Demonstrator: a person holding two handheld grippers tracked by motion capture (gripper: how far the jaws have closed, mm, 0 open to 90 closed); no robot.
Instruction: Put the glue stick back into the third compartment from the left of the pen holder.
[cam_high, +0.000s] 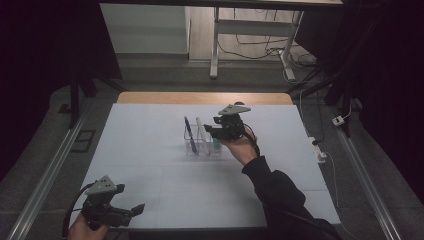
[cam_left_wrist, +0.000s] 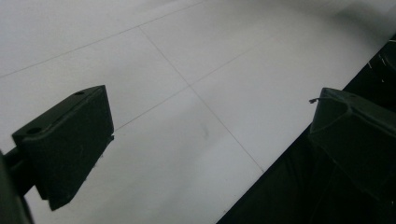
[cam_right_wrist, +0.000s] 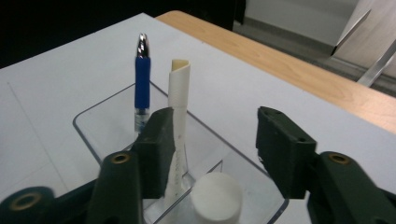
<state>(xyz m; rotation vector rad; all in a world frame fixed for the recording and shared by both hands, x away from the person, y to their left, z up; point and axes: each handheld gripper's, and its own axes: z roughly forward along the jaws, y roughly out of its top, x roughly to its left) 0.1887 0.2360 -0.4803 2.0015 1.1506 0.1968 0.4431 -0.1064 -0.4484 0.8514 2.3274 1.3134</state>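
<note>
Looking down from the high view, a white table (cam_high: 165, 150) with a wooden far edge carries a clear plastic organiser (cam_high: 202, 145) near its middle. A blue pen (cam_high: 187, 129) and a white pen (cam_high: 199, 127) stand upright in the organiser's left part. The right gripper (cam_high: 210, 131), held in a hand with a dark sleeve, hangs just right of and above the organiser, pointing left. The left gripper (cam_high: 135, 210) sits at the near left corner of the table, well apart from the organiser, its jaws spread.

From the left gripper view, the left gripper (cam_left_wrist: 205, 135) shows its two black jaws wide apart over bare white table (cam_left_wrist: 187, 56) and the dark near edge.

From the right gripper view, the right gripper (cam_right_wrist: 212, 140) has its jaws apart with nothing between them, poised over the organiser (cam_right_wrist: 93, 126). The blue pen (cam_right_wrist: 142, 79), silver-tipped with a clear lower barrel, and the white pen (cam_right_wrist: 179, 93) lean in the far compartment; the white pen passes just beside the left-hand jaw. A white round cap (cam_right_wrist: 217, 196) stands in the nearer compartment.
</note>
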